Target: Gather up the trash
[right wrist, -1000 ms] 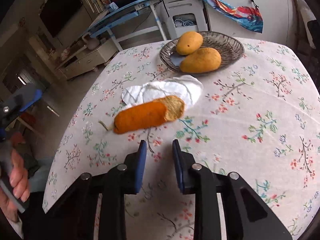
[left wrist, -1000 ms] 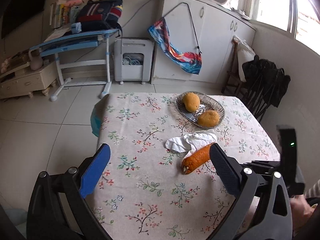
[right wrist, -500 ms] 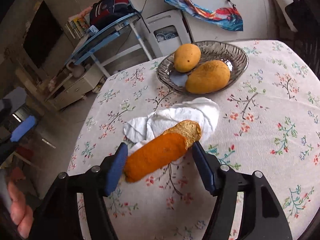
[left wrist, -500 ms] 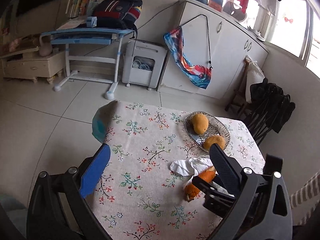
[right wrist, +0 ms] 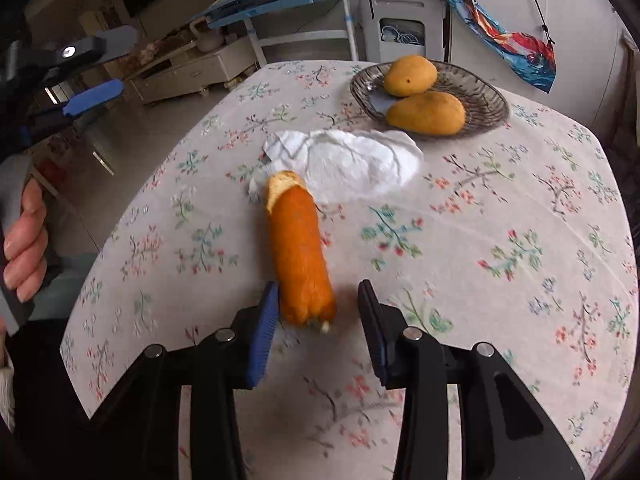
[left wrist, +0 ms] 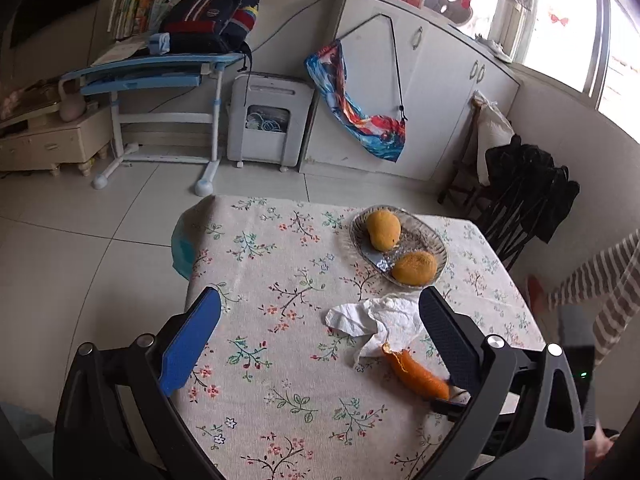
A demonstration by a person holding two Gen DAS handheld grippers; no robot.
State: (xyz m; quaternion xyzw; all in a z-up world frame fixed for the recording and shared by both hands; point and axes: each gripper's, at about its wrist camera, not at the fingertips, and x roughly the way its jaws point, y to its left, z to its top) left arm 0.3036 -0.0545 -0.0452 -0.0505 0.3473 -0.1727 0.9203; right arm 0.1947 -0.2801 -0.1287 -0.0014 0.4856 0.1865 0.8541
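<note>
An orange peel strip (right wrist: 298, 256) lies on the floral tablecloth, its far end on a crumpled white tissue (right wrist: 352, 160). My right gripper (right wrist: 316, 312) is open, its jaws on either side of the peel's near end, left pad close to it. In the left wrist view the peel (left wrist: 416, 376) and tissue (left wrist: 376, 320) lie near the right finger. My left gripper (left wrist: 320, 332) is open wide and empty, held above the table.
A glass dish (right wrist: 486, 110) with two mangoes (right wrist: 426, 114) stands behind the tissue; it also shows in the left wrist view (left wrist: 438, 242). The table edge (right wrist: 100, 256) drops off at the left. A dark chair (left wrist: 524, 200) stands beyond the table.
My right gripper has swung around so the peel now points lengthwise between its jaws, near end inside them. The left gripper has shifted its view; the table appears closer.
</note>
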